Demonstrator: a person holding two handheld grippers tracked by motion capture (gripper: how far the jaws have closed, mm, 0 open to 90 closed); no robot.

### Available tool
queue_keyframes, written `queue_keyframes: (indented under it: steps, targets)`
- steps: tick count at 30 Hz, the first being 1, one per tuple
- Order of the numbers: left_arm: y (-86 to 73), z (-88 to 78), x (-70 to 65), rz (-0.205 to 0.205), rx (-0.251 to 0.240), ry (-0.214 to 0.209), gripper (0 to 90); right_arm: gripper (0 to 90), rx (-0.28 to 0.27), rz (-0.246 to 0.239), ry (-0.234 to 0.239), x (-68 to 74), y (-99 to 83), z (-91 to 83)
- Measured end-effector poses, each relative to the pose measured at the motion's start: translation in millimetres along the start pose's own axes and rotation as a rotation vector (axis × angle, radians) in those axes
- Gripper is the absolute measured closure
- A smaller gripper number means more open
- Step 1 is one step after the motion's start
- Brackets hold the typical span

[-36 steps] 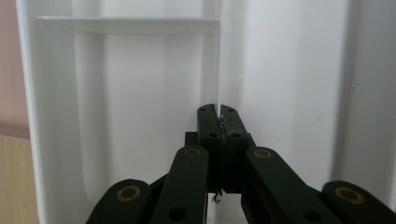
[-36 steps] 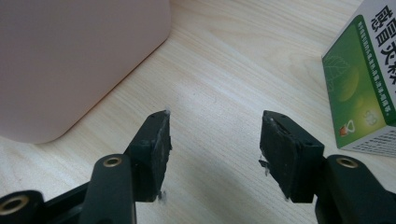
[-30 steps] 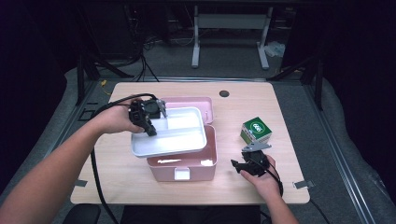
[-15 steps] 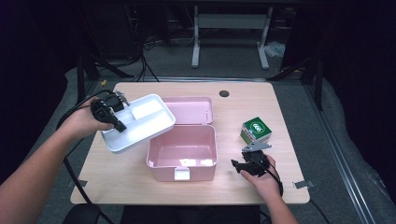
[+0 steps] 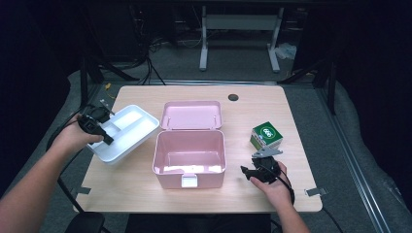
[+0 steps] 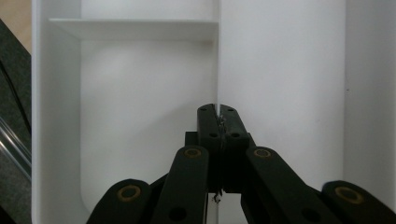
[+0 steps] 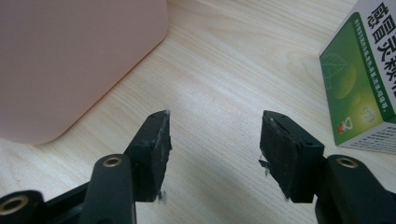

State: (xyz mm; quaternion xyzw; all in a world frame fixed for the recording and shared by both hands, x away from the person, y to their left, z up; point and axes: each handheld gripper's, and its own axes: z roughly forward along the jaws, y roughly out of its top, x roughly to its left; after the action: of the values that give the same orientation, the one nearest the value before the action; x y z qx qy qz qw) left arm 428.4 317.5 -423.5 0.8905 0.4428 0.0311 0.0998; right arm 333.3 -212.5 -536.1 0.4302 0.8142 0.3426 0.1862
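Note:
A white divided tray (image 5: 127, 131) lies at the table's left edge, tilted to the table's sides. My left gripper (image 5: 99, 133) is shut on it; in the left gripper view the jaws (image 6: 218, 114) pinch the thin middle divider of the tray (image 6: 140, 84). The open pink box (image 5: 170, 174) stands mid-table, its inside bare and its lid (image 5: 191, 115) laid back. A green carton (image 5: 266, 135) sits to its right. My right gripper (image 5: 252, 172) rests low near the front right, open (image 7: 215, 135) over bare wood between the pink box (image 7: 70, 60) and the green carton (image 7: 359, 88).
The wooden table (image 5: 243, 97) has a dark round hole (image 5: 233, 97) at the back. Black stands, cables and a white frame (image 5: 238, 29) lie on the floor beyond it. Part of the tray overhangs the table's left edge.
The left gripper has carried the white tray out of the pink box and leftward to the table's left edge. The right gripper has stayed in place.

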Motion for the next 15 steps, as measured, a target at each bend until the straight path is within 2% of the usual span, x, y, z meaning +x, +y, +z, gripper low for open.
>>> queue_keyframes:
  steps: [2,3,6,7,9,11,15]
  targets:
    - [-2.7,6.4,1.6,-0.006,0.009,-0.007,89.7,42.5,0.0,0.0,0.0,0.1,0.0,-0.1]
    - [-7.9,19.8,3.7,-0.024,0.021,-0.027,89.6,42.5,0.0,0.001,0.0,0.1,0.0,-0.3]
    - [-12.3,33.2,4.5,-0.035,0.029,-0.028,89.6,42.5,0.002,-0.003,-0.003,-0.2,-0.1,0.2]
    - [-16.8,48.5,3.9,-0.053,0.039,-0.039,89.6,42.5,0.003,-0.002,-0.002,-0.2,-0.1,0.2]
    - [-18.0,53.5,3.5,-0.056,0.04,-0.044,89.6,42.5,0.004,-0.002,-0.004,0.0,0.0,0.0]
    - [-22.2,69.5,0.8,-0.061,0.045,-0.043,89.6,42.5,0.003,-0.003,-0.004,0.0,-0.1,0.2]
    - [-26.9,81.7,-2.3,-0.073,0.046,-0.033,89.4,42.5,0.004,0.001,-0.002,0.2,-0.1,0.3]
